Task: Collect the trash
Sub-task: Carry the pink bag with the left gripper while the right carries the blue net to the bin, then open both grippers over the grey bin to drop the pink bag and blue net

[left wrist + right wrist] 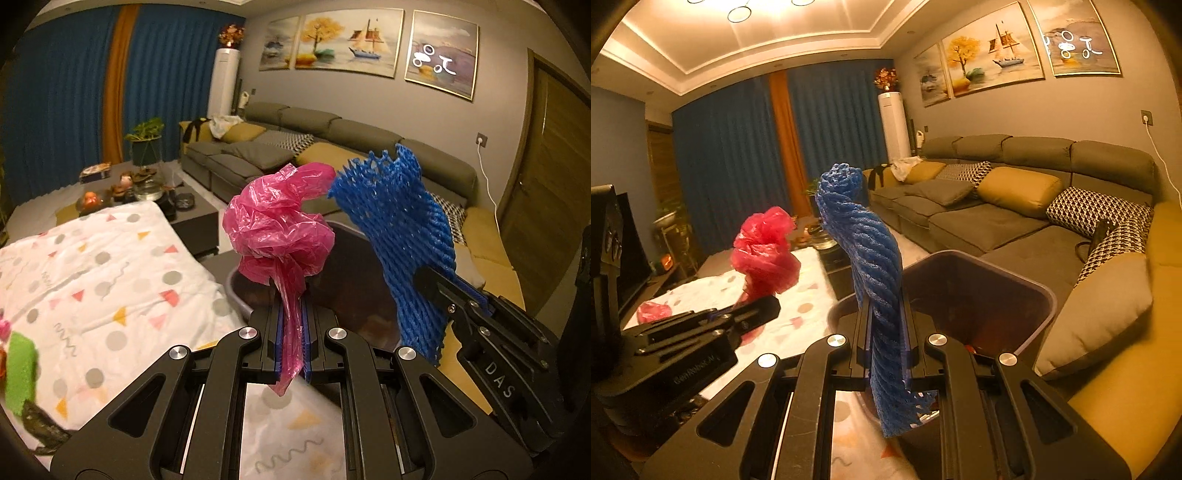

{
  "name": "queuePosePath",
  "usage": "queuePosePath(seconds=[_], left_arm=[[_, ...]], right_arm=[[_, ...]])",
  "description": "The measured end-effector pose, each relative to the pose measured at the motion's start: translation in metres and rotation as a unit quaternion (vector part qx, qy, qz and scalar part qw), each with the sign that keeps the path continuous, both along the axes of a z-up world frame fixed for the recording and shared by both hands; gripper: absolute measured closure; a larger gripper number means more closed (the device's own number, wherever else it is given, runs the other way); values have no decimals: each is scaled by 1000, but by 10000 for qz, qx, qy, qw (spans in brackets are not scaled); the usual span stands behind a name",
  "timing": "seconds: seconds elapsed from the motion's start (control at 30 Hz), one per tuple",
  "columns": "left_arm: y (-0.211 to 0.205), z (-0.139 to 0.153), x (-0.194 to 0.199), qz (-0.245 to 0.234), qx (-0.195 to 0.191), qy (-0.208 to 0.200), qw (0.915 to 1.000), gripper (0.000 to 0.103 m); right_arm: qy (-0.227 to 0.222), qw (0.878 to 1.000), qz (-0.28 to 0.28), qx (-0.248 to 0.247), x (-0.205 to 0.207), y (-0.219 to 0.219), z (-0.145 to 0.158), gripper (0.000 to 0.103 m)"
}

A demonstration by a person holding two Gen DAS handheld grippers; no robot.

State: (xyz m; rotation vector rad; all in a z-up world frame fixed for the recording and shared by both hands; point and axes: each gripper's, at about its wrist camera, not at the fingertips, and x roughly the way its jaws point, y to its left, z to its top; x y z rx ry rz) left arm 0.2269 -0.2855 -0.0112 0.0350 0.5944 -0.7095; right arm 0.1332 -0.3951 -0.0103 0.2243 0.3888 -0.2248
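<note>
My left gripper (pixel 292 306) is shut on a crumpled pink plastic bag (pixel 280 229), which sticks up from between its pads. My right gripper (pixel 885 310) is shut on a blue foam fruit net (pixel 871 258) that stands upright and hangs out below the pads. Both are held side by side over the near rim of a dark open trash bin (pixel 1008 273). In the left wrist view the blue net (pixel 402 236) and right gripper (pixel 448 295) are at the right, with the bin (pixel 351 295) behind. In the right wrist view the pink bag (pixel 764 254) and left gripper (pixel 753 312) are at the left.
A table with a white patterned cloth (pixel 103 273) lies left of the bin; a green sponge-like piece (pixel 20 373), a dark scrap (pixel 40 428) and another pink bag (pixel 653 312) rest on it. A grey sofa (pixel 997 206) with cushions runs along the right. A cluttered dark coffee table (pixel 147 192) stands beyond.
</note>
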Motion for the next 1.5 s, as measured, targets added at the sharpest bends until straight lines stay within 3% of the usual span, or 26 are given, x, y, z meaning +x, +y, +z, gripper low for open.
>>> queuePosePath(seconds=[0.97, 1.07, 1.13, 1.33, 1.5], left_arm=[[-64, -38, 39, -656, 53, 595, 9961, 94], [-66, -40, 42, -678, 94, 602, 9958, 82], [-65, -44, 43, -668, 116, 632, 9957, 65], [-54, -51, 47, -449, 53, 716, 9964, 37], [-39, -48, 47, -160, -22, 692, 9975, 24]], right_arm=[[95, 9989, -335, 326, 16, -22, -17, 88], [110, 9986, -353, 389, 17, -23, -19, 85], [109, 9983, -376, 433, 17, -24, -20, 78], [105, 9974, -439, 568, 16, -30, -24, 66], [146, 9969, -461, 626, 15, -34, -25, 58]])
